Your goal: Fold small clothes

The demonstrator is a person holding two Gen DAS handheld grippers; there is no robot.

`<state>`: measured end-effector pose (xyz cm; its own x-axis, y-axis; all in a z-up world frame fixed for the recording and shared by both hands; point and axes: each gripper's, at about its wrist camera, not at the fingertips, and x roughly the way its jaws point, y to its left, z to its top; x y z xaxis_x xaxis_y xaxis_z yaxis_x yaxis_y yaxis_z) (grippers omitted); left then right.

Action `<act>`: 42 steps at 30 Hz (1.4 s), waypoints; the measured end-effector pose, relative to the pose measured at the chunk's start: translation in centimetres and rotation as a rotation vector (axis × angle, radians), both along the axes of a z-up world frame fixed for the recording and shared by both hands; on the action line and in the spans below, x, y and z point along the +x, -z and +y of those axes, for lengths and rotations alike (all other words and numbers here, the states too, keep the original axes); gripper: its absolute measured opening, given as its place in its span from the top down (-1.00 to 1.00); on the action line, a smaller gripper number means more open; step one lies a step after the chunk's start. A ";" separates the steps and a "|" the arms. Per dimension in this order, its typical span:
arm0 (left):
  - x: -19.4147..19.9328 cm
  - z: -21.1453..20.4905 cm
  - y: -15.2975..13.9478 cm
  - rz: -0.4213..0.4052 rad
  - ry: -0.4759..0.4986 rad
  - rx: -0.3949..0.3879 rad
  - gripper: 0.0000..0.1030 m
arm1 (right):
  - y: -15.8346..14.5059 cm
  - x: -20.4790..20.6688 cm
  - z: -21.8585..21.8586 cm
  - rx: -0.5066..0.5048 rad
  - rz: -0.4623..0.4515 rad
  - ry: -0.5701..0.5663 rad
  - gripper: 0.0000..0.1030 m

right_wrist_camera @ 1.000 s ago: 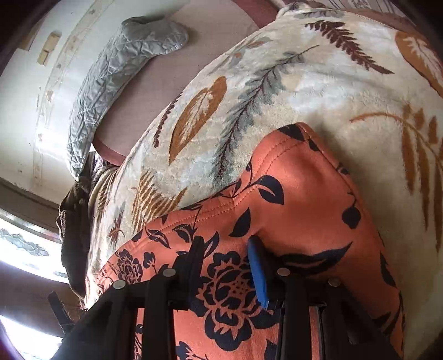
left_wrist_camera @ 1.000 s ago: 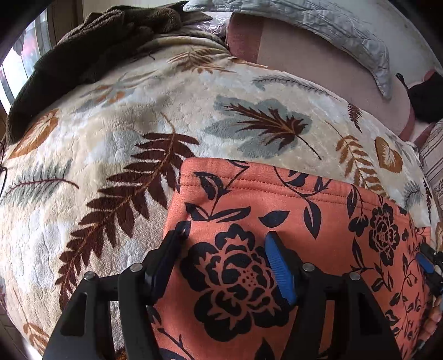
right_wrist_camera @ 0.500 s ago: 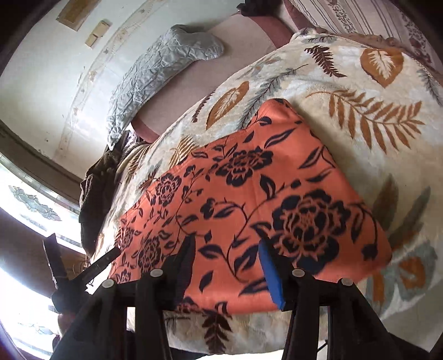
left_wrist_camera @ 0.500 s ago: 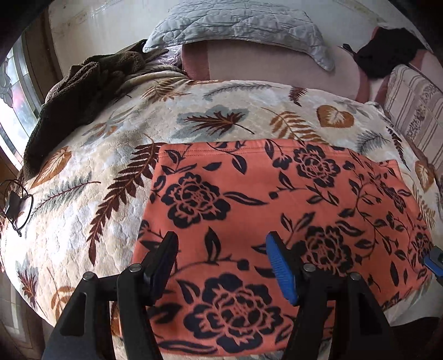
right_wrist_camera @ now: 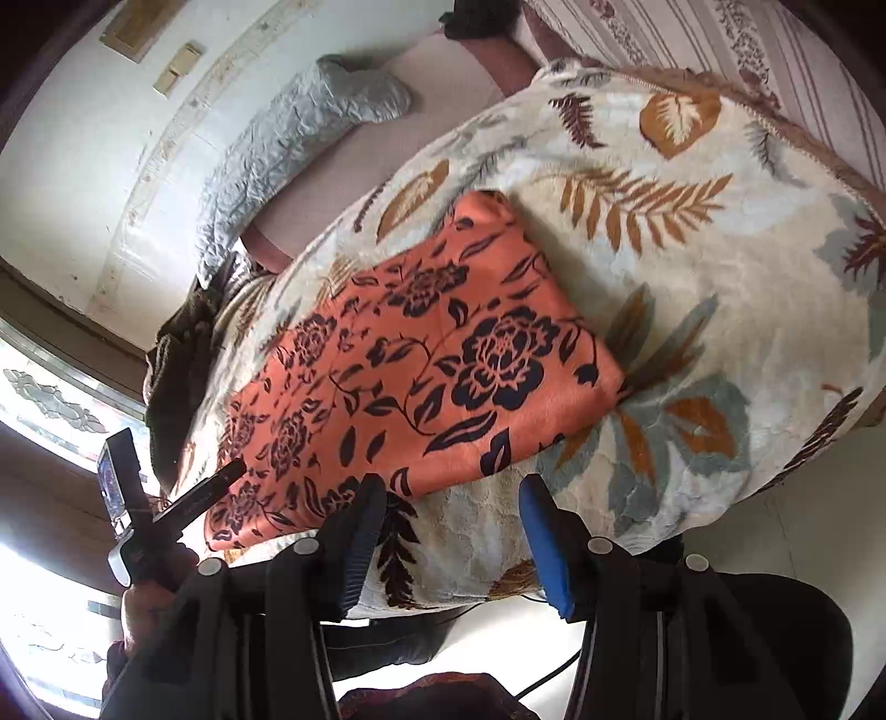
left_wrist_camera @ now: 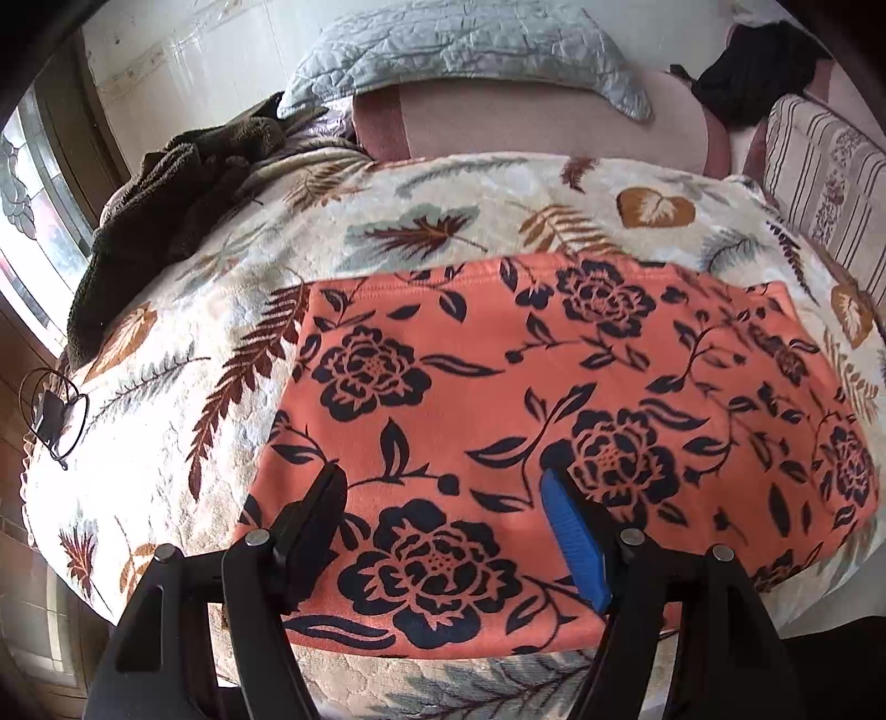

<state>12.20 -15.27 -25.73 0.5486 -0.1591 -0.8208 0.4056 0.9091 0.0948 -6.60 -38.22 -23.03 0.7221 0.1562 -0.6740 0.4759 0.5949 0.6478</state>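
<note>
An orange garment with a dark flower print (left_wrist_camera: 498, 399) lies flat and folded into a rectangle on a cream leaf-patterned blanket (left_wrist_camera: 183, 399). It also shows in the right wrist view (right_wrist_camera: 421, 376). My left gripper (left_wrist_camera: 443, 487) is open and empty, held above the garment's near part. My right gripper (right_wrist_camera: 451, 498) is open and empty, over the blanket just off the garment's near edge. The left gripper also shows in the right wrist view (right_wrist_camera: 166, 498), beside the garment's left end.
A dark brown towel (left_wrist_camera: 166, 205) lies heaped at the blanket's far left. A grey quilted pillow (left_wrist_camera: 470, 50) and a pink cushion (left_wrist_camera: 542, 122) sit at the back. A striped cushion (left_wrist_camera: 819, 171) is at the right. The blanket's front edge (right_wrist_camera: 692, 526) is close to my right gripper.
Both grippers have pulled back and up from the garment, staying open. The whole garment now shows, lying flat on the blanket.
</note>
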 end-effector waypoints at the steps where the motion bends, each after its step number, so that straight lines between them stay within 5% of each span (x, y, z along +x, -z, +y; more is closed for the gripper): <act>1: -0.3 -0.3 -0.7 -0.011 0.006 -0.016 -0.43 | -0.7 -0.5 -0.2 -0.005 -0.014 0.010 -0.05; 10: -3.7 -2.9 -5.3 -0.057 0.100 -0.124 -0.43 | -2.7 -2.1 -0.6 -0.001 -0.086 0.043 -0.05; 31: -3.2 -5.2 -2.1 -0.075 0.103 -0.044 -0.43 | 1.7 2.2 0.1 0.069 -0.092 -0.013 -0.05; 42: -4.0 -5.4 -4.3 -0.130 0.129 -0.100 -0.43 | -0.4 2.7 0.2 -0.001 -0.109 -0.024 -0.05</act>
